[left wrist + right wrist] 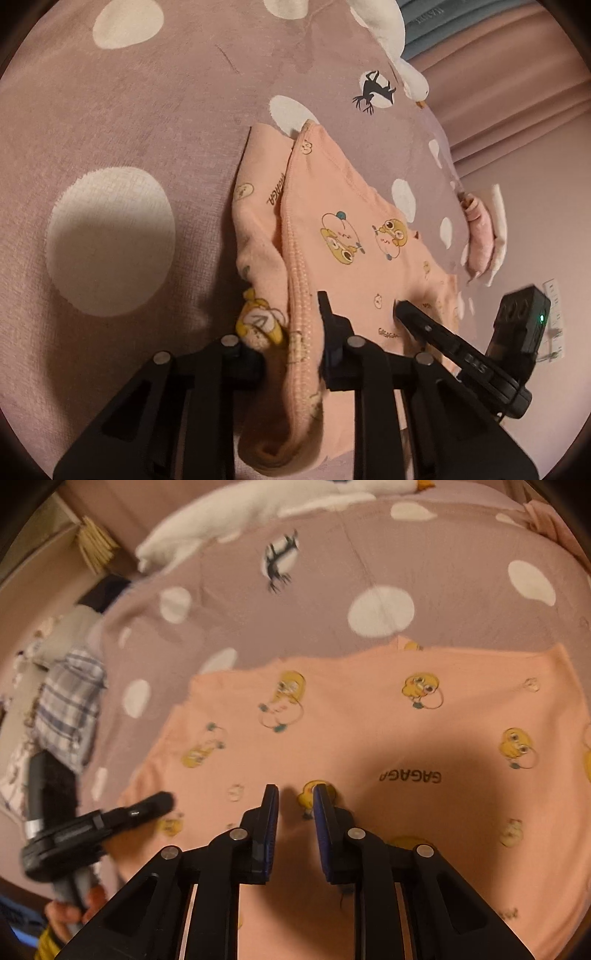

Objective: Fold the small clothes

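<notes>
The left claw [295,343] pinches a bunched, ribbed edge of the peach-pink cotton child's garment printed with yellow cartoon ducks [354,236], and that grip is the weak spot. The cloth is gathered thickly between the fingers, so only some layers may be caught; if the lower layer slips free as the edge is carried over, the fold will come out skewed. A second risk is drag: the soft mauve fleece bedspread with white spots [122,122] could grip the fabric and rumple with it, pulling the flat part out of shape.

The right claw [295,799] is spread a little, with a narrow gap between its blue-padded fingers, and holds nothing. It hovers over or rests on the flat part of the garment; the right view is blurred, so I cannot tell whether the tips touch the cloth. If it lifts away, nothing anchors the garment against the left claw's pull.

The garment lies on the bed, mostly spread flat in the right view, with the word GAGAGA printed on it. In the left view one side is raised and doubled over itself, showing a ribbed hem and an under-layer, so it looks partly folded. A white plush goose [258,506] lies well apart, at the far side of the bed.
</notes>
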Available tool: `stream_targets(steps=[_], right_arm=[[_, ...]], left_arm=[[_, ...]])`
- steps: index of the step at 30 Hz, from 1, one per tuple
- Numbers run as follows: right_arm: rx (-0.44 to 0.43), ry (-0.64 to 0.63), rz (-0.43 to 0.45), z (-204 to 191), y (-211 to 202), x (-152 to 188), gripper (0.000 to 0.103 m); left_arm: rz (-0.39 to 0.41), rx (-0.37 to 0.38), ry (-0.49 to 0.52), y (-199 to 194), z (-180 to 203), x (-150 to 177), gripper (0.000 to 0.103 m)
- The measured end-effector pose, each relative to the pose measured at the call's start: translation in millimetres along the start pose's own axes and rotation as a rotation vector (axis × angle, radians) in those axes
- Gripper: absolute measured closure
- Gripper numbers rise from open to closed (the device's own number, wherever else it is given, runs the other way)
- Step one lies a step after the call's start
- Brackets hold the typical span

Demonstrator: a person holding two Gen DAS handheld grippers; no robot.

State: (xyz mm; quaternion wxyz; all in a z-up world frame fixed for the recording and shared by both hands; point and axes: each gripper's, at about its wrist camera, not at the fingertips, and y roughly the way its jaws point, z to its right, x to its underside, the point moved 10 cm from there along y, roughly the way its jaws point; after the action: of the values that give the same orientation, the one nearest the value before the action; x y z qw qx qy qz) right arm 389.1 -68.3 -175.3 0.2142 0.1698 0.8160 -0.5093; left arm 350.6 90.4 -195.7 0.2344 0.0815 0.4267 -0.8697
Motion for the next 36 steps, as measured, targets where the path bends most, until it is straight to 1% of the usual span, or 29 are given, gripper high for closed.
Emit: stream_targets(steps=[3, 9, 11, 14, 16, 20, 23, 25, 27, 30, 32, 35, 36], right_arm=[[0.021, -0.029, -0.005, -1, -3, 0, 0.087], [-0.003, -0.123, 0.006, -15, -30, 16, 0.087], [-0.003, -0.157, -0.006, -19, -33, 25, 0.087], [0.031, -0.201, -0.045, -21, -27, 41, 0.087], [0.045, -0.214, -0.042, -20, -25, 46, 0.087], [0.027, -0.169, -0.045, -21, -32, 41, 0.087], [0.003, -0.173, -0.007, -27, -47, 37, 0.087], [-0.016, -0.156, -0.038, -26, -43, 45, 0.087], [0.003, -0.168, -0.074, -21, -33, 56, 0.087], [0.004, -0.188, -0.057, -22, -32, 60, 0.087], [-0.015, -0.169, -0.064, -22, -32, 58, 0.087], [-0.064, -0.124, -0.066, -18, -37, 57, 0.087], [-0.083, -0.103, -0.062, -16, -39, 57, 0.087]], left_arm=[[0.002, -0.029, 0.030, 1, 2, 0, 0.081], [0.006, -0.026, 0.027, 3, 0, 0, 0.081], [0.007, -0.030, 0.030, 4, 2, 0, 0.081], [0.008, -0.037, 0.031, 4, 3, 1, 0.081], [0.007, -0.043, 0.034, 4, 3, 0, 0.081], [0.003, -0.053, 0.038, 5, 4, -1, 0.080], [0.004, -0.058, 0.043, 6, 3, -1, 0.080], [0.005, -0.061, 0.043, 6, 3, -1, 0.080], [0.005, -0.068, 0.046, 7, 3, -1, 0.079], [0.003, -0.093, 0.068, 7, 6, -1, 0.080], [0.004, -0.122, 0.092, 7, 10, -1, 0.081], [0.018, -0.145, 0.123, 3, 17, -2, 0.087], [0.027, -0.152, 0.136, 1, 21, -2, 0.087]])
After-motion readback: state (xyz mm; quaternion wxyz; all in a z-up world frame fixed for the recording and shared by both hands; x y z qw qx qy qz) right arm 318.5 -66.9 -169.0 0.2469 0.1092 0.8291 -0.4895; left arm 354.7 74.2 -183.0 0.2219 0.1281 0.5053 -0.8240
